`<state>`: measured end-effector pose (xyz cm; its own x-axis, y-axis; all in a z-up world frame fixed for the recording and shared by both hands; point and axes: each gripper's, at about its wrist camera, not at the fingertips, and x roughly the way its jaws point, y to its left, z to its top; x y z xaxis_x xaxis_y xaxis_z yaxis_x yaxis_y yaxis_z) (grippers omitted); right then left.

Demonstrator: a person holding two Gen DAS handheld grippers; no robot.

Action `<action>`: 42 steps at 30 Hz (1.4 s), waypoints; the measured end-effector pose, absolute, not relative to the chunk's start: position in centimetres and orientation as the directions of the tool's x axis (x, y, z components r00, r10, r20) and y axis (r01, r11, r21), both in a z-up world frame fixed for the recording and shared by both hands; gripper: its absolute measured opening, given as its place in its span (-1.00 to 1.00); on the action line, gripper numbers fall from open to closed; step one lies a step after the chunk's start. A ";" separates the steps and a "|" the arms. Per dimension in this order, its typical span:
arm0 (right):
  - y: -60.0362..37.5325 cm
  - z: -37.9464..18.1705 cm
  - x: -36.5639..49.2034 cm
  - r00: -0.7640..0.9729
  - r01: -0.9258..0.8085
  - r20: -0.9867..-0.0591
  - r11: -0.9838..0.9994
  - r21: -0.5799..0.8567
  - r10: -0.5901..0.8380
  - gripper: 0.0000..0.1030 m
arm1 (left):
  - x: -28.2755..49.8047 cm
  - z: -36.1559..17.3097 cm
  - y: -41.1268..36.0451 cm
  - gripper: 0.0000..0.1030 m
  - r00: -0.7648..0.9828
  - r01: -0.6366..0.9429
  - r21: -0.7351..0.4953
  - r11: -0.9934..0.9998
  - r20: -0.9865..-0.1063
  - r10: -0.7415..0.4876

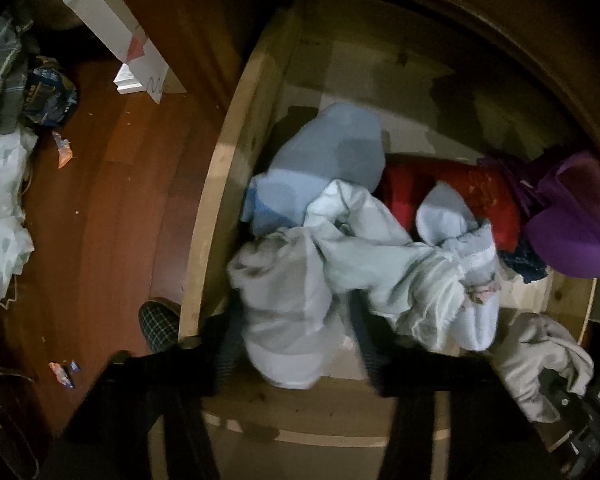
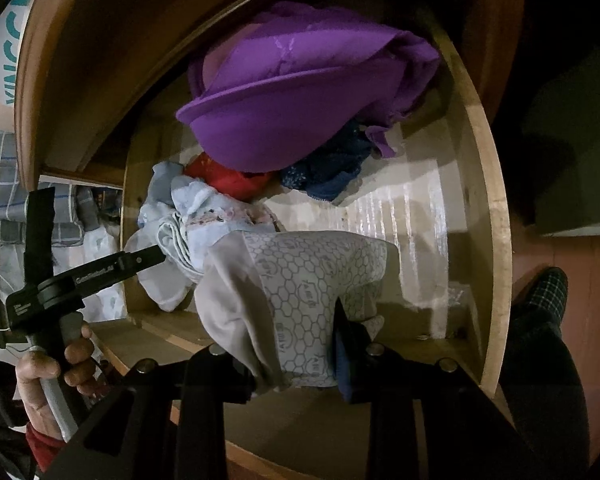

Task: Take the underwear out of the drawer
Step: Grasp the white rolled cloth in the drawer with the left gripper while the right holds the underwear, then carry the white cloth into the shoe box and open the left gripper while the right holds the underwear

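Pinching the honeycomb-print underwear (image 2: 300, 304) in your right gripper (image 2: 296, 364) keeps it clear while your left gripper (image 1: 296, 344) clamps the pale bundle (image 1: 284, 304) for lifting from the drawer (image 1: 204, 216).

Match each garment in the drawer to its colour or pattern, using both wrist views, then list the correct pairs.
Column one:
1. Bra cup
2. Lacy item beneath it
3. Garment between the right tool's fingers
4. Item beside the white sock

Column two:
A. Red
B. Grey-white with a honeycomb print
C. Purple
D. Dark blue

Pairs: 1-C, 2-D, 3-B, 4-A
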<state>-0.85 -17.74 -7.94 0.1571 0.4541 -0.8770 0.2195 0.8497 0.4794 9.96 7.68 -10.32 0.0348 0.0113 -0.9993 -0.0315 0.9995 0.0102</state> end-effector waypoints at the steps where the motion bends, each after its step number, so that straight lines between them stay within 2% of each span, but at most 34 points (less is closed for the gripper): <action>1: -17.7 -7.9 -0.9 0.159 0.220 -0.876 0.849 0.481 0.455 -0.43 | 9.9 -10.4 7.7 -0.37 0.034 -0.034 0.005 0.999 -0.999 0.006; 6: -17.8 -7.7 -0.9 0.168 0.218 -0.879 0.852 0.475 0.447 -0.42 | 9.5 -9.7 7.9 -0.48 0.070 -0.029 -0.005 1.000 -0.998 -0.003; 19: -16.8 -6.7 -1.0 0.203 0.136 -0.928 0.930 0.342 0.312 -0.43 | 7.3 -5.2 8.5 -0.50 0.191 0.009 -0.061 0.998 -0.980 -0.062; 30: -17.0 -6.8 -0.9 0.207 0.128 -0.935 0.939 0.319 0.289 -0.43 | 6.3 -0.5 10.0 -0.51 0.314 -0.023 -0.134 0.991 -0.942 -0.120; 42: -16.3 -6.4 -1.0 0.215 0.081 -0.953 0.969 0.235 0.213 -0.43 | 5.1 10.1 11.6 -0.51 0.463 0.040 -0.125 0.991 -0.877 -0.129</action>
<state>-1.04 -16.26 -6.44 0.2151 0.2132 -0.9530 0.0810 0.9686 0.2350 5.11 11.57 10.15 0.4633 -0.1291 -0.8767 0.0405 0.9914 -0.1246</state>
